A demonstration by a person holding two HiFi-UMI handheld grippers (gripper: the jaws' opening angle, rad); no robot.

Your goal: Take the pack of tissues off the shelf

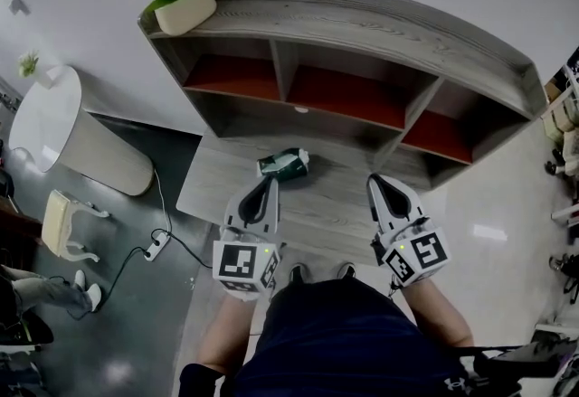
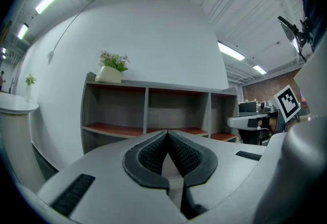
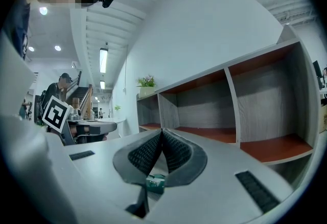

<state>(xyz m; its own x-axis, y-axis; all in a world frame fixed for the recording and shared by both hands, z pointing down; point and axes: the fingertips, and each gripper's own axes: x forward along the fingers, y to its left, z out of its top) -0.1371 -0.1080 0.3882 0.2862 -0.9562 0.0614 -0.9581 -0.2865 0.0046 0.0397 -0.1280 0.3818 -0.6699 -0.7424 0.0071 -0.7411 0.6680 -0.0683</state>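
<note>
A dark green pack of tissues (image 1: pixel 283 164) lies on the wide grey ledge (image 1: pixel 217 187) in front of the shelf unit (image 1: pixel 362 33), whose three compartments with red-brown floors hold nothing. My left gripper (image 1: pixel 270 180) hovers just in front of the pack, shut and holding nothing; in the left gripper view its tips (image 2: pixel 167 132) meet. Further right over the ledge, my right gripper (image 1: pixel 374 178) is also shut with nothing held. In the right gripper view its tips (image 3: pixel 162 130) touch, and a bit of the green pack (image 3: pixel 155 182) shows through the gap below them.
A pot of pink flowers (image 1: pixel 185 11) stands on the shelf's top left corner. Left of the shelf are a round white table (image 1: pixel 45 106), a cream chair (image 1: pixel 68 223) and a power strip with a cable (image 1: pixel 156 249) on the floor. Desks and people show far off.
</note>
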